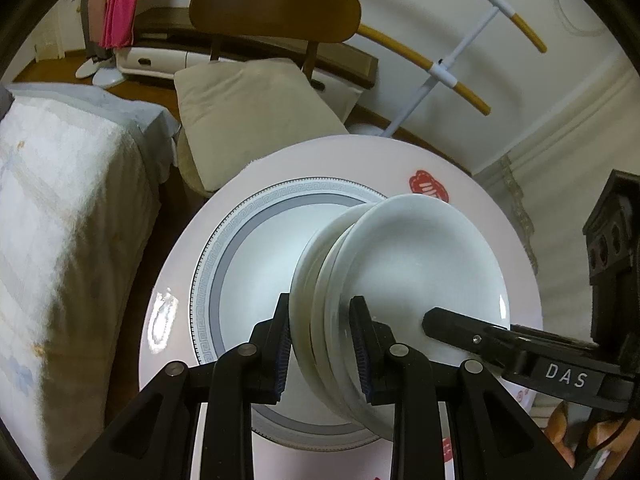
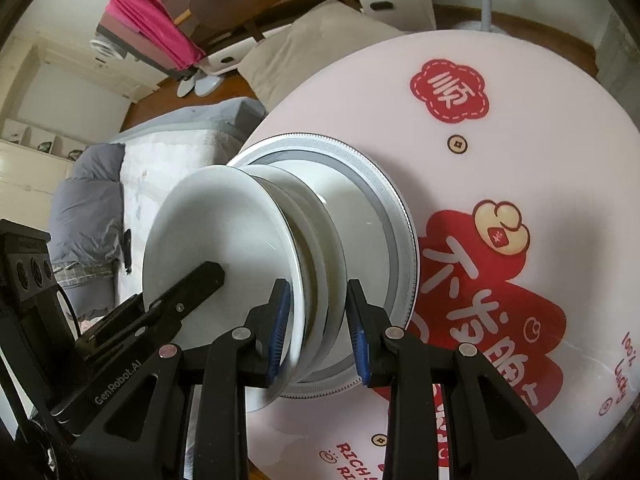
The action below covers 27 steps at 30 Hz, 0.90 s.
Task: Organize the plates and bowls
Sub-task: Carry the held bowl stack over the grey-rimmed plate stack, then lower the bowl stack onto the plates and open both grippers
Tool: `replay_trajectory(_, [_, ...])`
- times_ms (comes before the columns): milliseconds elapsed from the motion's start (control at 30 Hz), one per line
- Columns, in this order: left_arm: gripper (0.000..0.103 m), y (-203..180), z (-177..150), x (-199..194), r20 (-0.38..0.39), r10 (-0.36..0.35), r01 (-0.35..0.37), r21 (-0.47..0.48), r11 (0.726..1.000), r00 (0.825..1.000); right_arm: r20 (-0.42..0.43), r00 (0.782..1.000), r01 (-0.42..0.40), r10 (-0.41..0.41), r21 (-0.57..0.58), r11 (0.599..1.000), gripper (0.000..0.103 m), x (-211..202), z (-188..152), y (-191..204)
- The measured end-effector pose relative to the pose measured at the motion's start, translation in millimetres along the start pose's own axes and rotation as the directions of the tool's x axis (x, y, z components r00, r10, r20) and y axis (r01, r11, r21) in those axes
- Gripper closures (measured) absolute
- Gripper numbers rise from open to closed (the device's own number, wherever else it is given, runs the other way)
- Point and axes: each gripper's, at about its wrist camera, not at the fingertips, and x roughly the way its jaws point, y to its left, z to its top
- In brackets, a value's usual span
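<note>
Bedroom clutter, a cushioned chair (image 1: pixel 256 104) at 12 o'clock and a bed (image 1: pixel 68 220) at 9, is surrounding the round pink table (image 2: pixel 520 112) I'm working over. I'm clamping the left gripper (image 1: pixel 320 344) and the right gripper (image 2: pixel 316 336) on opposite rim sections of a small stack of white plates (image 1: pixel 408 264), hanging it tilted just above the grey-rimmed plate (image 1: pixel 240 248) sitting mid-table. Honestly I'm worrying that the stack is fanning apart between the pads, so if either side is loosening or I'm lowering unevenly, one plate could be slipping out and chipping the big one.
</note>
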Motion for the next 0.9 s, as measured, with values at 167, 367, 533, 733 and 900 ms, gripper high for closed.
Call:
replay_trajectory(167, [0.080,-4,3,-4,0.004,0.017,-0.017,0.013,1.000,1.000,0.009,1.000,0.006,-0.007,0.031,0.999,0.073,1,0,1])
replay_trajectory(367, [0.052,-9,-1,-25,0.061,0.036,-0.036,0.002,0.999,0.997,0.032,0.999,-0.015,0.014,0.034,0.999,0.072,-13,-3,0])
replay_trajectory(533, [0.048,-20,-21,-39,0.073,0.061,-0.060,-0.009,0.998,0.995,0.063,0.997,-0.056,0.055,0.026,0.998,0.064,-33,-19,-9])
replay_trajectory(733, [0.038,-50,-51,-60,0.086,0.081,-0.084,0.036,0.996,0.993,0.090,0.994,-0.074,0.069,0.057,0.996,0.055,-60,-48,-23])
replay_trajectory(900, [0.033,-64,-55,-71,0.067,0.070,-0.077,0.107,0.991,0.995,0.113,0.993,-0.059,0.045,0.119,0.991,0.055,-73,-67,-33])
